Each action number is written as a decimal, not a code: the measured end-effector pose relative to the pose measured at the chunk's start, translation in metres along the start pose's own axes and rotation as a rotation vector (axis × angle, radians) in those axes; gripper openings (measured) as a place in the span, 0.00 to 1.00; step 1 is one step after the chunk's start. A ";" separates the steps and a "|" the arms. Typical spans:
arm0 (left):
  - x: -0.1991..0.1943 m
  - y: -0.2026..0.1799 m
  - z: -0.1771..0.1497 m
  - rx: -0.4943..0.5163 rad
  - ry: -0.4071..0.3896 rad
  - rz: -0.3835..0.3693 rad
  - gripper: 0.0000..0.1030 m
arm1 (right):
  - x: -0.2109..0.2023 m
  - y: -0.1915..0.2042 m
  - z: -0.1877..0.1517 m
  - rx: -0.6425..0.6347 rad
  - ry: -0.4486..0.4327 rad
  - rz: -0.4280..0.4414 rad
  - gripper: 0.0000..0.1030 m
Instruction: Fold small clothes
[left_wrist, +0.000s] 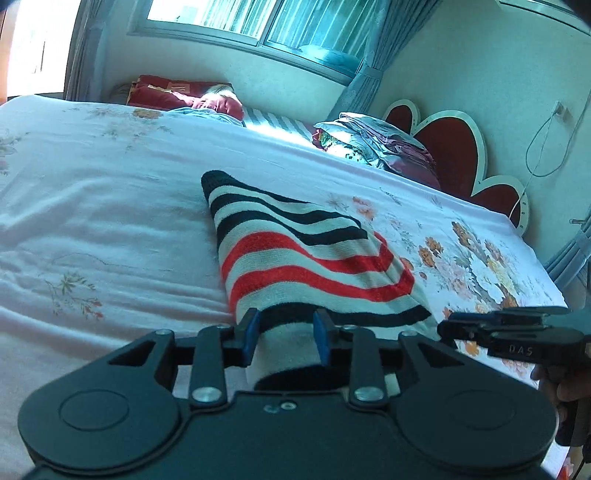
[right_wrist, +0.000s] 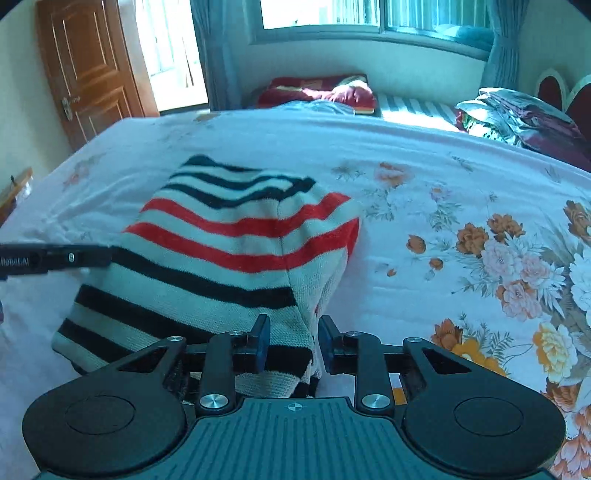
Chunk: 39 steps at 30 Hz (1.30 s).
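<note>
Holding the near edge of a striped sweater (left_wrist: 303, 254), both grippers angled downward over the bed (left_wrist: 110, 206). Left gripper (left_wrist: 285, 336): blue pads (left_wrist: 248, 334) clamped on the hem, cloth bunched between them; black stripe + white knit visible in the gap. Right gripper (right_wrist: 292, 341): jaws narrowed on the hem's other corner, by a side seam, fabric pinched between the pads (right_wrist: 263, 341). Left-wrist view shows the right gripper side-on at far right w/ part of a hand (left_wrist: 561, 384) on its handle; right-wrist view shows the left gripper's tip entering from the left edge, touching the sweater. Near edge of the garment looks lifted off the sheet, rest draped down & away from the cameras. Long axis runs from the grippers toward the window (right_wrist: 369, 14); stripes lie across that axis: black nearest, red mid, black again at the far end. Garment appears doubled over, far end narrower; exact fold state unclear. Surface: pale bedsheet, orange/pink flower print toward the right side, wrinkled. Room: red pillow (right_wrist: 317, 92) & folded bedding stack (right_wrist: 524, 118) at far edge, red scalloped headboard (left_wrist: 454, 147) to the right, teal curtains (left_wrist: 380, 55), wooden door (right_wrist: 88, 70) at left, strong daylight.
</note>
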<state>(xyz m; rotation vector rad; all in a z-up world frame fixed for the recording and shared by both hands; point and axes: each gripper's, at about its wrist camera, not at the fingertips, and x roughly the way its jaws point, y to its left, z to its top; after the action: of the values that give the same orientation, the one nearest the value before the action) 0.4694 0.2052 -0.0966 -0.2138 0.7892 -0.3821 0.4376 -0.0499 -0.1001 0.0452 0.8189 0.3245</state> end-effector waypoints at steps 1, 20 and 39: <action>-0.008 -0.004 -0.007 0.002 -0.003 0.004 0.28 | -0.009 0.000 0.000 0.008 -0.019 0.016 0.27; -0.025 -0.025 -0.081 -0.048 0.103 0.199 0.32 | -0.006 -0.003 -0.051 0.011 0.093 0.050 0.27; -0.124 -0.143 -0.114 0.074 -0.141 0.392 1.00 | -0.144 0.004 -0.098 -0.018 -0.101 -0.033 1.00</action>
<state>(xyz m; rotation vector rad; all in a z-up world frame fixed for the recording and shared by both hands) 0.2714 0.1211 -0.0478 -0.0135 0.6581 -0.0245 0.2741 -0.0977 -0.0645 0.0307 0.7158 0.2962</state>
